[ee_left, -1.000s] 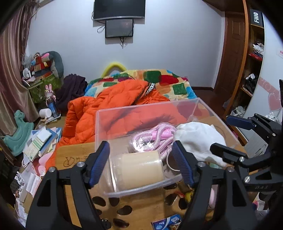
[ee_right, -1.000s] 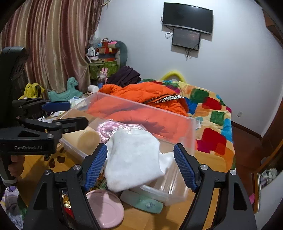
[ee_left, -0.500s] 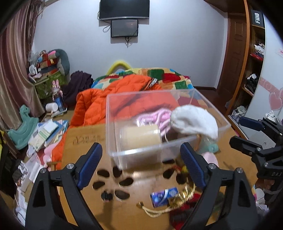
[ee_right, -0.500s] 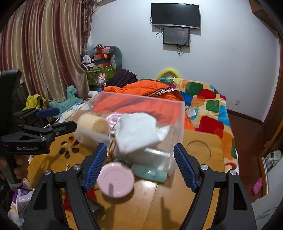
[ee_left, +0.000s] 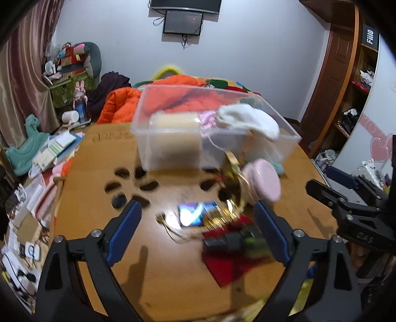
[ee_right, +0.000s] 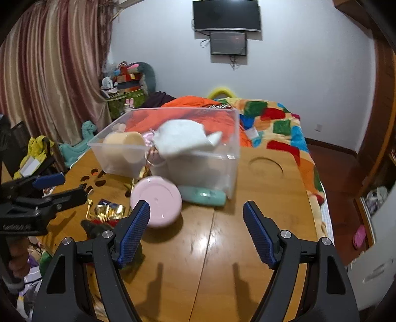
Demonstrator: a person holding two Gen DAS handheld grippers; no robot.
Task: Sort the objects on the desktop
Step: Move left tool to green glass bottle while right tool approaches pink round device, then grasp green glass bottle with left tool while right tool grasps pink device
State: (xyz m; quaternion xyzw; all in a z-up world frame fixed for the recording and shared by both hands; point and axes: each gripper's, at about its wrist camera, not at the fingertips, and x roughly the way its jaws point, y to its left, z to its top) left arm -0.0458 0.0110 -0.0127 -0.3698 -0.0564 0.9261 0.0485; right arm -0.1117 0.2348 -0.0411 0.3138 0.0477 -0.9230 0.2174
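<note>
Wooden bench (ee_right: 259,223), glossy and lit from above, with oval cut-outs on one side and a round recess (ee_right: 265,167) near the far corner. On it stands a clear plastic bin (ee_right: 230,161) holding a cream roll (ee_right: 123,140), a white cloth (ee_right: 183,140) and something pink. Against the bin's near wall we see a pink round disc (ee_right: 157,204) and, touching that wall, a mint-green case (ee_right: 205,197). Nearer lie a blue packet (ee_left: 195,213), gold cord (ee_left: 235,198) and a red cloth (ee_left: 230,260), blurred in the left view.

Our left tool (ee_left: 196,230) hangs over this clutter, its jaws having just been opening, wide apart with nothing pressed between them. Our right tool (ee_right: 196,229) hovers over bare wood, jaws spread and empty.

Beyond the bench we note a bed with a patchwork quilt (ee_right: 279,123) and orange jacket (ee_right: 193,102), striped curtains (ee_right: 54,74), two wall screens (ee_right: 226,16), and a wooden door (ee_left: 329,81).
</note>
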